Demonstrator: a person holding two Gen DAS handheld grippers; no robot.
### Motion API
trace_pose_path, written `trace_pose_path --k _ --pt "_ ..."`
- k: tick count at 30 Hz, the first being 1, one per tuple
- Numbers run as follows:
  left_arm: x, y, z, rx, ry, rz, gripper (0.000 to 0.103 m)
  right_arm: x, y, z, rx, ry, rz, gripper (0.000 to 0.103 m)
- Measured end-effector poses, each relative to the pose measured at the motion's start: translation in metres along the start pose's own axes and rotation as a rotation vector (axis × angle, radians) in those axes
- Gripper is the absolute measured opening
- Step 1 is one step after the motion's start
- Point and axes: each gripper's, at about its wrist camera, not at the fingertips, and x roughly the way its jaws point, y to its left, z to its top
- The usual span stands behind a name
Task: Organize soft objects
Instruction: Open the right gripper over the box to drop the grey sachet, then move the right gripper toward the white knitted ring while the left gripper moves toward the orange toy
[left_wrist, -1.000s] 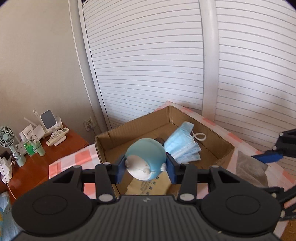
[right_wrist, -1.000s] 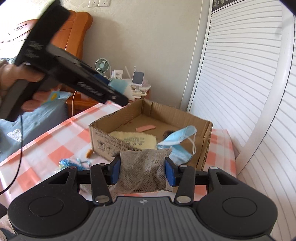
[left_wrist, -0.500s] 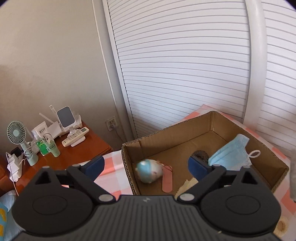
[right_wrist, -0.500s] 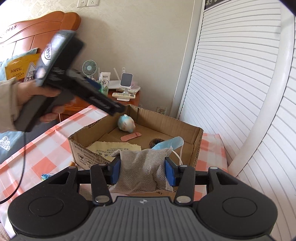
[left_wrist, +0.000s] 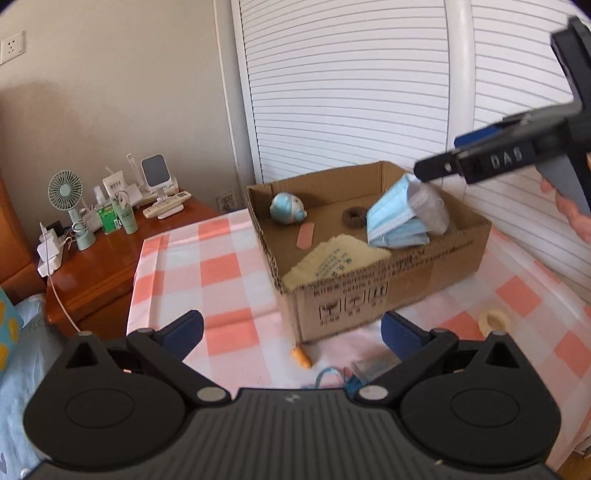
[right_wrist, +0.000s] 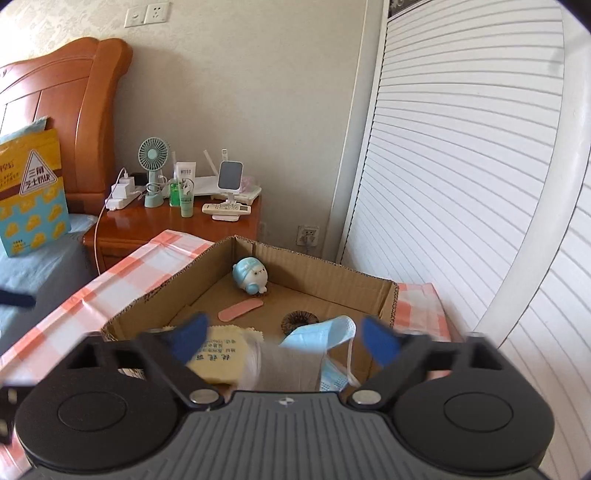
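Left gripper (left_wrist: 291, 330): my jaws have just been opening and now stand spread wide with nothing between them; a second ago they pinched the blue plush toy. I hang back over the table (left_wrist: 229, 266), short of the box's near corner.

Blue plush toy (left_wrist: 287, 208): released; it lies on the floor of the cardboard box (left_wrist: 369, 291), in the far left corner, clear of my pads.

Pink strip (left_wrist: 305, 235): flat on the box floor just beside the toy, where it lay half a second ago.

Yellow cloth (left_wrist: 332, 264): spread in the near part of the box, printed side up.

Brown ring (left_wrist: 354, 218): on the box floor between toy and masks.

Blue face masks (left_wrist: 391, 221): heaped toward the right side of the box.

Grey pouch (left_wrist: 430, 206): a second ago clamped in my right gripper; now out of its pads, blurred, on or just above the masks. Whether it has settled I cannot tell.

Right gripper (right_wrist: 282, 338): jaws just opened to full spread above the near edge of the box, nothing gripped; the grey pouch (right_wrist: 284, 365) shows low between them, untouched by either pad.

Loose items on the table: an orange piece (left_wrist: 301, 356), a blue cord (left_wrist: 332, 376) and a pale ring (left_wrist: 494, 322) lie outside the box.

Meaning for the task: both carried things appear delivered, both grippers free; judging by the loose items, sorting is not finished.
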Motion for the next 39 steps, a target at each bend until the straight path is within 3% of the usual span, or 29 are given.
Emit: trace_pose_path --k 4,11,23,30,39 --pt "-0.005 -0.003 -0.021 -0.015 0.053 -0.013 0.102 0.0 0.008 -0.008 0.002 0.025 -0.003 0.103" --pt "-0.016 -0.009 -0.035 -0.028 0.064 -0.049 0.102 -0.014 0.019 -0.041 0.047 0.077 -0.038 0.103" --pt "-0.023 -0.014 -0.043 -0.024 0.07 -0.069 0.102 -0.028 0.03 -0.125 0.146 0.203 -0.175 0.103" --pt "-0.014 -0.008 -0.043 -0.046 0.089 -0.071 0.102 -0.017 0.027 -0.156 0.222 0.308 -0.144 0.103" --pt "0.026 0.005 -0.025 -0.051 0.11 -0.024 0.102 -0.017 0.035 -0.16 0.184 0.262 -0.158 0.103"
